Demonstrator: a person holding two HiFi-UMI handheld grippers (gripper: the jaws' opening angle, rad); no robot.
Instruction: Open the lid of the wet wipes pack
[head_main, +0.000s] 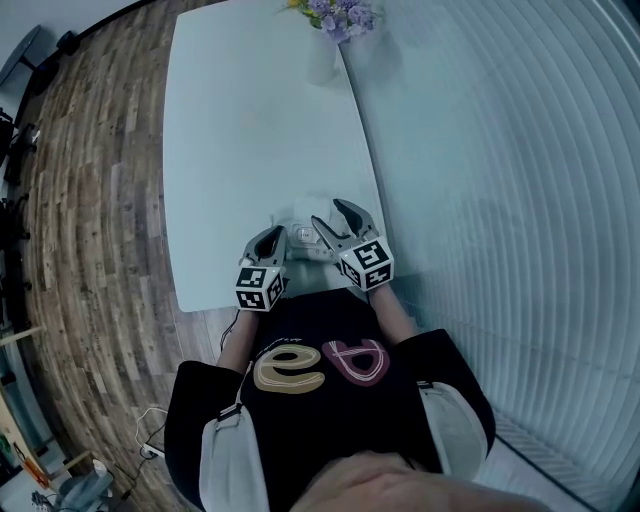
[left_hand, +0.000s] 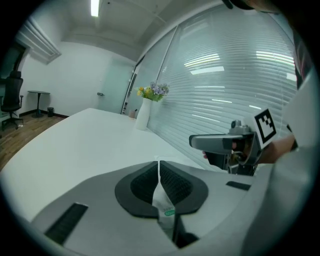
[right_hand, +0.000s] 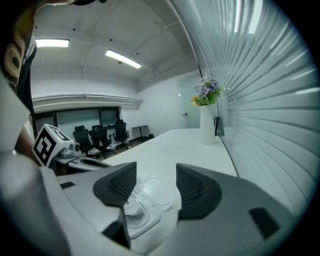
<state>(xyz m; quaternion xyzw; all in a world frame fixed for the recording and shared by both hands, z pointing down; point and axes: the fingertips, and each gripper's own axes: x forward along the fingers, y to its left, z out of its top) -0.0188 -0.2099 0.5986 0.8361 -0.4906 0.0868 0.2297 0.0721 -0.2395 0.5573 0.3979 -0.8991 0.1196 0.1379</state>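
White desk (head_main: 250, 130) fills the middle of the head view, and right at its lower edge, close to the person, sits the pack (head_main: 303, 238), flanked by both tools. Left hand-held gripper (left_hand: 159, 175): jaws squeezed together, and look, a thin white fold of the pack's wrapper with a small green mark is pinched between the pads, low in the centre of its own view. Right hand-held gripper (right_hand: 156, 182): jaws wide apart, pads pressing on nothing. Between them, lower centre of that view, the clear lid (right_hand: 160, 192) stands flipped up off the pack's white opening, which lies just below the left jaw. At the top of the head view, a white vase (head_main: 322, 60) with purple and yellow flowers (head_main: 340, 15) stands at the desk's far edge, beside the slatted wall (head_main: 500, 150) on the right. Wood-pattern floor (head_main: 90, 200) runs down the left side. Dark office chairs (right_hand: 100, 135) show at middle left of the right gripper view.
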